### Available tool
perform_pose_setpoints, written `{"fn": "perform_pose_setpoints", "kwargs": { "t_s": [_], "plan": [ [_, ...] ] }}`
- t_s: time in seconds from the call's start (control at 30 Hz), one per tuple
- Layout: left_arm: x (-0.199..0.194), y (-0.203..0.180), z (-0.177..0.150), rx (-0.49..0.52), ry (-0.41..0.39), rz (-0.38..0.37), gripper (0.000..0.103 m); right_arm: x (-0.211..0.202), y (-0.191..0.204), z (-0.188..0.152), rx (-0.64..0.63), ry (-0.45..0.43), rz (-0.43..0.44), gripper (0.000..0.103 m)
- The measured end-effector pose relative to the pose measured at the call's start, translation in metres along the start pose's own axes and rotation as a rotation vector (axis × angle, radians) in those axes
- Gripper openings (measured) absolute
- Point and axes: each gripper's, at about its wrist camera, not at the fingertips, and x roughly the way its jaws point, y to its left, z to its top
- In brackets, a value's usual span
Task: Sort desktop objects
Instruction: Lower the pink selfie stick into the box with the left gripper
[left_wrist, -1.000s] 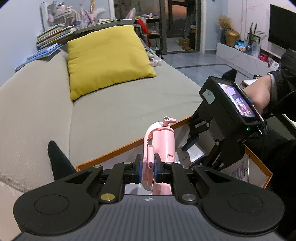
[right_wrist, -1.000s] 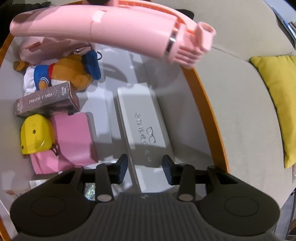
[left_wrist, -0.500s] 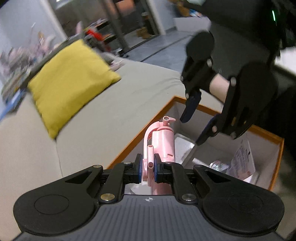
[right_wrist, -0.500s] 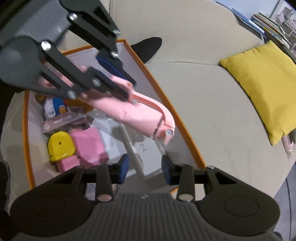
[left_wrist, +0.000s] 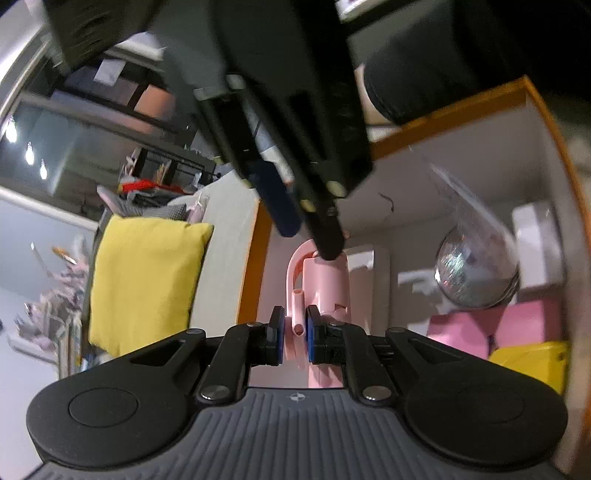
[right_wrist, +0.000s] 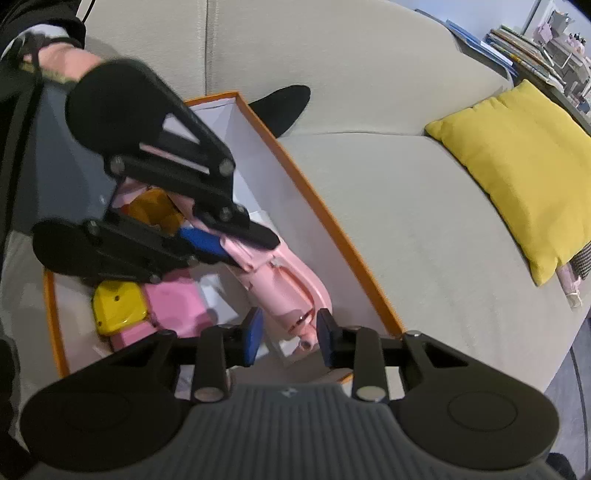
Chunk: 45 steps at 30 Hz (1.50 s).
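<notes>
Step in hand, as I read it: a two-handed handover or steadying of the pink handheld fan (right_wrist: 284, 284) over the orange-rimmed box (right_wrist: 332, 229), on its way to being laid in with the other sorted things.

Left hand-held gripper (left_wrist: 295, 330): clamped on the fan's thin pink handle loop, blue pads pressing both sides; lower centre of the left wrist view. In the right wrist view it comes in from the upper left, fan slanting down toward lower centre.

Right hand-held gripper (right_wrist: 290, 334): jaws closing, the fan's head end lying between them. Pads look just short of contact, a sliver of gap on each side, so not yet a grip.

Next move, a judgement: finish the right-side closure squarely on the head end before the left lets go. The body is smooth and tapered, so an off-centre pinch may slip or swing it.

The fan: pale pink plastic, elongated rounded body, arched strap or handle along one side, a small metallic ring near the head. Held in the air above the box interior, not resting.

Box contents seen: yellow rounded case (right_wrist: 118, 306) and pink box (right_wrist: 177, 310), lower left of the right wrist view; glittery globe (left_wrist: 476, 273), right in the left wrist view. Box sits on a beige sofa (right_wrist: 424, 229), yellow cushion (right_wrist: 524, 166) at the right.
</notes>
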Motion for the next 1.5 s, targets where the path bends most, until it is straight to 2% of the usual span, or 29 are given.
{"fn": "perform_pose_setpoints", "kwargs": {
  "t_s": [0.2,0.27,0.4,0.5,0.6,0.77,0.83,0.93,1.0,1.13,1.17,1.27,1.4,1.5],
  "plan": [
    [0.018,-0.018,-0.012,0.101,-0.042,0.049,0.012,0.020,0.000,0.003,-0.020,0.000,-0.012,0.033],
    [0.023,-0.021,-0.015,0.103,-0.030,0.045,0.012,0.028,-0.001,0.006,-0.030,0.007,-0.014,0.029],
    [0.030,-0.028,-0.018,0.130,-0.036,0.063,0.013,0.045,-0.003,0.009,-0.039,0.017,-0.034,0.028],
    [0.030,-0.024,-0.017,0.064,-0.026,0.022,0.016,0.053,-0.001,0.010,-0.049,0.045,-0.032,0.023],
    [0.026,-0.018,-0.019,0.032,-0.024,0.008,0.017,0.059,0.006,0.007,-0.088,0.045,-0.063,0.023],
    [0.015,0.005,-0.019,-0.104,0.007,-0.072,0.020,0.059,0.004,0.007,-0.053,0.049,-0.073,0.023],
    [0.013,0.018,-0.020,-0.177,0.058,-0.116,0.024,0.059,0.002,0.009,-0.045,0.052,-0.073,0.023],
    [0.018,0.040,-0.028,-0.348,0.163,-0.262,0.025,0.059,-0.001,0.010,-0.021,0.052,-0.068,0.023],
    [0.021,0.048,-0.037,-0.455,0.206,-0.334,0.025,0.058,-0.002,0.010,0.001,0.049,-0.063,0.023],
    [0.038,0.063,-0.048,-0.569,0.267,-0.405,0.028,0.050,0.003,0.006,0.022,0.042,-0.064,0.020],
    [0.041,0.065,-0.051,-0.590,0.278,-0.418,0.029,0.050,0.003,0.005,0.024,0.041,-0.058,0.017],
    [0.046,0.068,-0.053,-0.606,0.294,-0.438,0.032,0.048,0.006,0.002,0.032,0.058,-0.035,0.017],
    [0.045,0.063,-0.056,-0.609,0.315,-0.455,0.034,0.048,0.008,0.000,0.023,0.067,-0.031,0.017],
    [0.050,0.064,-0.058,-0.582,0.312,-0.456,0.033,0.041,0.003,0.002,0.048,0.042,-0.016,0.017]
  ]
}}
